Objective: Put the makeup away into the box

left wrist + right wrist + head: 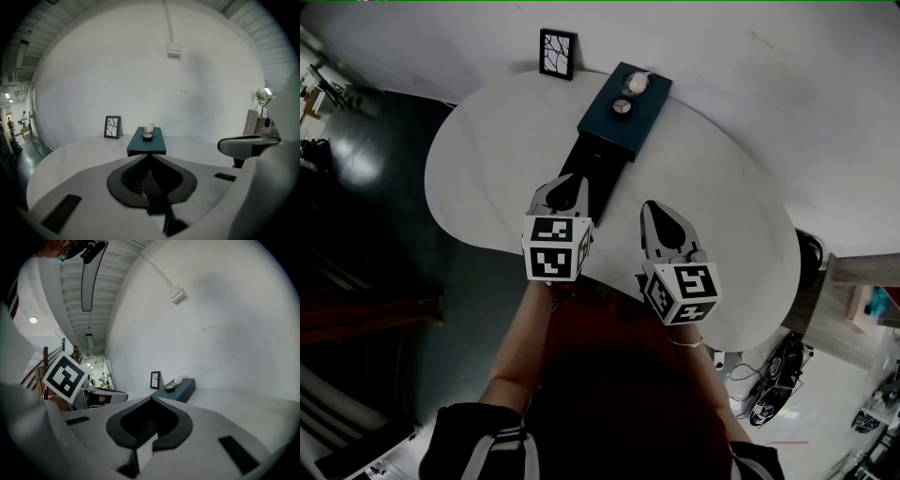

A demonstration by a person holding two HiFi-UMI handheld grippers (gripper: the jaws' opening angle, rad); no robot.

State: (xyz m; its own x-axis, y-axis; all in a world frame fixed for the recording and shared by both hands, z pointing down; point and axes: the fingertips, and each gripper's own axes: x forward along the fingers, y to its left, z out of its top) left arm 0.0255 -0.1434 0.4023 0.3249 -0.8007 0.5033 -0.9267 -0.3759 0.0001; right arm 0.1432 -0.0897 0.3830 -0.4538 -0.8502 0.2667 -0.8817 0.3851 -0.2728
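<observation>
**Two makeup pieces atop box**

Teal box [609, 127] on table [506, 159], long axis pointing away at the wall; pale piece [637, 83], dark piece [622, 108] on its far end. Left gripper [568, 187], right gripper [654, 210] nearside: jaws together, empty.

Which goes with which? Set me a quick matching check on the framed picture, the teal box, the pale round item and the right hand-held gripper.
Things:
A. framed picture
B. teal box
C. pale round item
D. right hand-held gripper

Places or states:
1. jaws together
2. on the box top, at its far end
3. upright by the wall, left of the box
4. flat on the white table, right of the picture

Pairs: A-3, B-4, C-2, D-1.
</observation>
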